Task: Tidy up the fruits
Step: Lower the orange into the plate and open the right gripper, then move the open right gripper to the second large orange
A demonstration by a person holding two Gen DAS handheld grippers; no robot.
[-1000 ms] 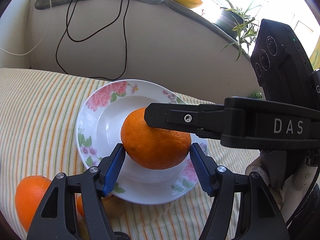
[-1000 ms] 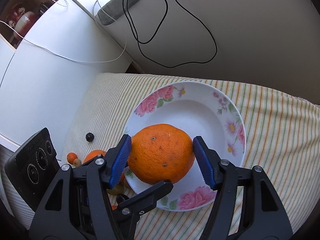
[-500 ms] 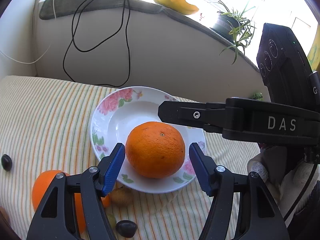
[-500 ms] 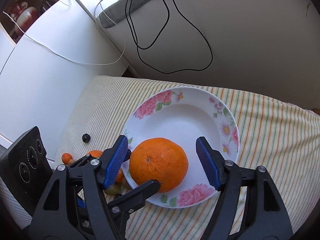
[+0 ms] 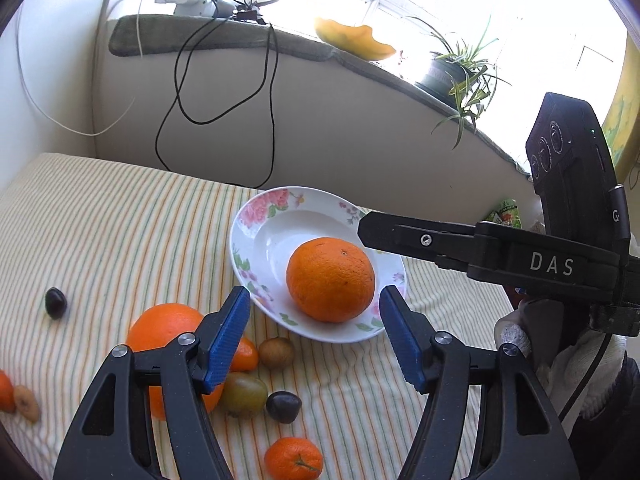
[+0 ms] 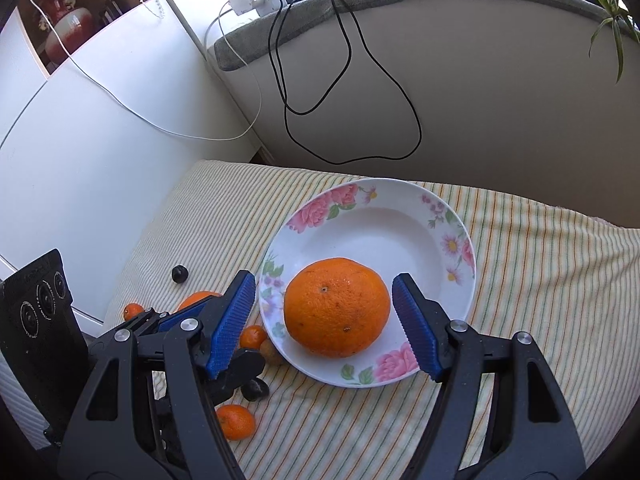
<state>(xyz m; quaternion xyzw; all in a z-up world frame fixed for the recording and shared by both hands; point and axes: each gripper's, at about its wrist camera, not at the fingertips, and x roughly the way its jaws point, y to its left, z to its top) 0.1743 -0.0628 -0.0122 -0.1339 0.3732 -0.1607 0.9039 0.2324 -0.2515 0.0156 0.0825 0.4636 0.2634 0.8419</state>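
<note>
A big orange (image 5: pixel 330 280) (image 6: pixel 336 306) rests in the white flowered plate (image 5: pixel 256 220) (image 6: pixel 384 236) on the striped cloth. My right gripper (image 6: pixel 324 284) hangs open just short of it, blue pads clear of the peel on both sides. My left gripper (image 5: pixel 315 296) is also open and empty, back from the plate's near rim. The right gripper's black finger (image 5: pixel 400 234) crosses over the plate's right edge. Left of the plate lie a second big orange (image 5: pixel 164 328), a mandarin (image 5: pixel 294 458), a green fruit (image 5: pixel 244 392) and a dark plum (image 5: pixel 283 406).
More small fruits (image 5: pixel 55 302) are scattered on the cloth at the left. A beige wall with hanging black cables (image 5: pixel 224 116) stands behind the plate, with a potted plant (image 5: pixel 452 72) on the sill. A white cabinet (image 6: pixel 80 128) borders the cloth's left side. A gloved hand (image 5: pixel 560 360) holds the right gripper.
The right gripper's jaws have widened off the orange, which stays in the plate. Both grippers have drawn back and up, bringing the loose fruits on the cloth into view.
</note>
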